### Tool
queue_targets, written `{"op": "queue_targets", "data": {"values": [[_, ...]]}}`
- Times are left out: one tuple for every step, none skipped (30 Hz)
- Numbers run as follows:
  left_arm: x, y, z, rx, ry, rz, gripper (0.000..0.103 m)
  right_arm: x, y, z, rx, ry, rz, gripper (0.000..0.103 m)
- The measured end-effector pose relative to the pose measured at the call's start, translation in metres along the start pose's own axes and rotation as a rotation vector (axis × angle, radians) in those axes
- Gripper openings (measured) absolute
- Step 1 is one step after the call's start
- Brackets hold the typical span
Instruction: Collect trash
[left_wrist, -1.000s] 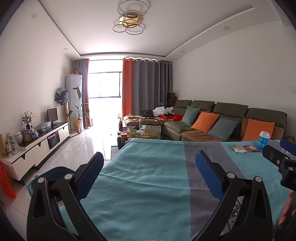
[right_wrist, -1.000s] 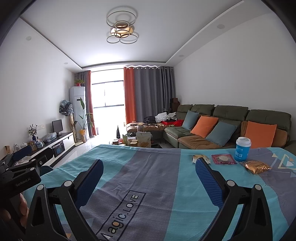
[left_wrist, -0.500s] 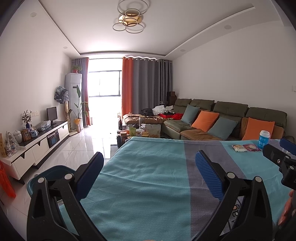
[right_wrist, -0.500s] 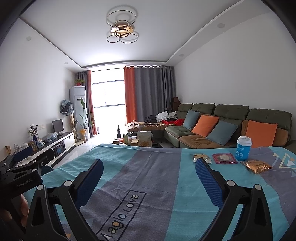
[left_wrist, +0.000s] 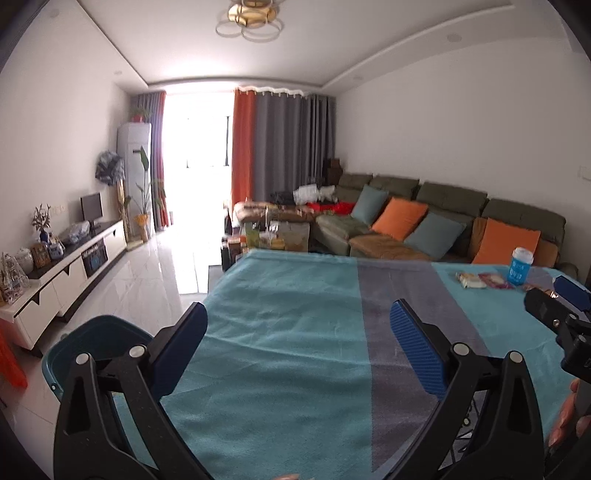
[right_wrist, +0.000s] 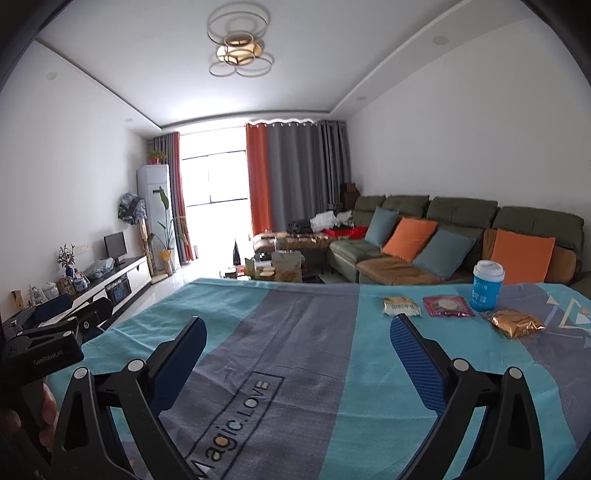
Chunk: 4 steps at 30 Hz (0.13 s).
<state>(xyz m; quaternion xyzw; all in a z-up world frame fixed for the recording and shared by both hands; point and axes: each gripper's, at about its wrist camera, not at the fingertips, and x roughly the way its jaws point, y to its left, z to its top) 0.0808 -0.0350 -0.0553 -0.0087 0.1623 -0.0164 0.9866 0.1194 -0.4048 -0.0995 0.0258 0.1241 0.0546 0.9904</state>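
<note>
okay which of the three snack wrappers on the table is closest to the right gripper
The pale yellow flat wrapper, leftmost of the three, lying just beyond the open right gripper. The red square wrapper and crumpled gold foil wrapper lie farther right.

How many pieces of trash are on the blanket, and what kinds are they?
Snack wrappers: 3, the pale wrapper, the red wrapper and the gold foil wrapper
Cups: 1, the blue cup with a white lid
Total: 4
</note>
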Motion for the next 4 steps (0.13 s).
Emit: {"op": "queue_targets", "data": {"values": [[0.008, 0.002, 0.003, -0.003, 0.027, -0.016, 0.097, 0.004, -0.005, 0.001, 0.004, 0.032, 0.002, 0.096], [0.017, 0.002, 0.006, -0.003, 0.063, -0.030, 0.097, 0.008, -0.010, 0.002, 0.007, 0.059, 0.004, 0.096], [0.027, 0.003, 0.010, -0.003, 0.100, -0.040, 0.097, 0.013, -0.015, 0.002, 0.011, 0.090, -0.002, 0.096], [0.041, 0.004, 0.014, -0.013, 0.152, -0.058, 0.097, 0.021, -0.024, 0.002, 0.023, 0.144, -0.012, 0.096]]}}
